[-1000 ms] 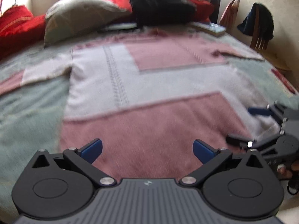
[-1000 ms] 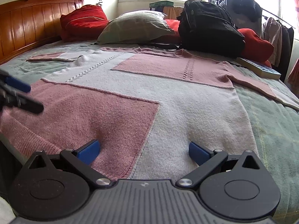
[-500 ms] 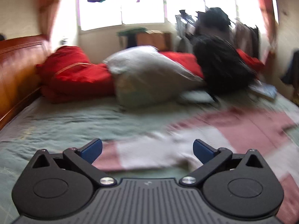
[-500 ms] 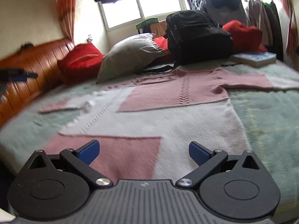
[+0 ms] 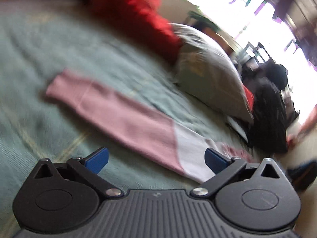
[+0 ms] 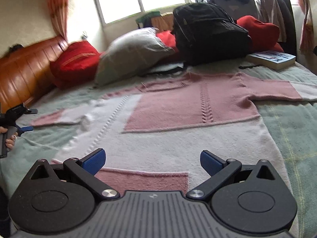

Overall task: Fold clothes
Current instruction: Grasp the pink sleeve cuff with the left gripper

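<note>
The left gripper (image 5: 156, 159), jaws spread and empty, hovers near the pink-and-white knitted sweater's (image 6: 188, 119) left sleeve (image 5: 111, 109), flat on the green bedspread (image 5: 49, 59). Best pinch the cuff, folding inward; the right gripper (image 6: 151, 160) waits spread over the hem.

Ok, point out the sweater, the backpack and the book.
sweater (image 6: 178, 107), right wrist view, pink chest panel.
backpack (image 6: 208, 33), right wrist view, front face.
book (image 6: 271, 57), right wrist view, cover.

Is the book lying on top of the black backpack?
No, the book lies flat on the bed, beside the black backpack.
</note>
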{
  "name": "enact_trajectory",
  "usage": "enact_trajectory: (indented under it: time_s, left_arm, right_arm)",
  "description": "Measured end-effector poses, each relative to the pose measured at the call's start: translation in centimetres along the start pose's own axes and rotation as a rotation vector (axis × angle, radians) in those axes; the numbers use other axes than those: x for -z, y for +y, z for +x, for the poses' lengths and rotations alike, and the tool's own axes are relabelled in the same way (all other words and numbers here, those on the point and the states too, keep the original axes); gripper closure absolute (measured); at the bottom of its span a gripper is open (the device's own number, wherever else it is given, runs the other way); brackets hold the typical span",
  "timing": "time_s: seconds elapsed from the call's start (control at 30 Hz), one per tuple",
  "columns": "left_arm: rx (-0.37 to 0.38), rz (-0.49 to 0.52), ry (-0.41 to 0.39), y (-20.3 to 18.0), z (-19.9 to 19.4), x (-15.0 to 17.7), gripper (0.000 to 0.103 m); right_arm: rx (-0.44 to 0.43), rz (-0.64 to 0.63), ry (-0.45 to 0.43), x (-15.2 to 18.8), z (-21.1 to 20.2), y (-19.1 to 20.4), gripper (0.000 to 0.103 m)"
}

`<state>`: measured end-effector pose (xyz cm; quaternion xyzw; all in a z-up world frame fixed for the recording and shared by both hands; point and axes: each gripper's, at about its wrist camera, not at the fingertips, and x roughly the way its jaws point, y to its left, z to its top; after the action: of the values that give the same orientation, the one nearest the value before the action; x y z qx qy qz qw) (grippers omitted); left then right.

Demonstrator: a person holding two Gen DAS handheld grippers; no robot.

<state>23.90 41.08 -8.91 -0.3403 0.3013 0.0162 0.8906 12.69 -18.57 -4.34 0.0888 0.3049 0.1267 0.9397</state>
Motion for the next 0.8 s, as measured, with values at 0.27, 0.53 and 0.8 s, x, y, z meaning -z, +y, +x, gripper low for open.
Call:
enact_trajectory:
  time_s: [0.27, 0.53, 0.8]
  left_arm:
    - [0.058, -0.089, -0.041, 2.0, 2.7, -1.1, 0.001]
    - [0.020, -0.004, -0.071, -0.2, 3.9, -0.5, 0.001]
    - [-0.010, -0.097, -0.152, 0.5, 5.5, -2.3, 0.001]
  right_arm:
    - [0.024, -0.002, 0.017, 0.0, 1.6, 0.9, 0.000]
    - [0.020, 0.000, 0.014, -0.1, 2.1, 1.4, 0.000]
    - [0.061, -0.073, -0.001, 0.1, 1.8, 2.1, 0.000]
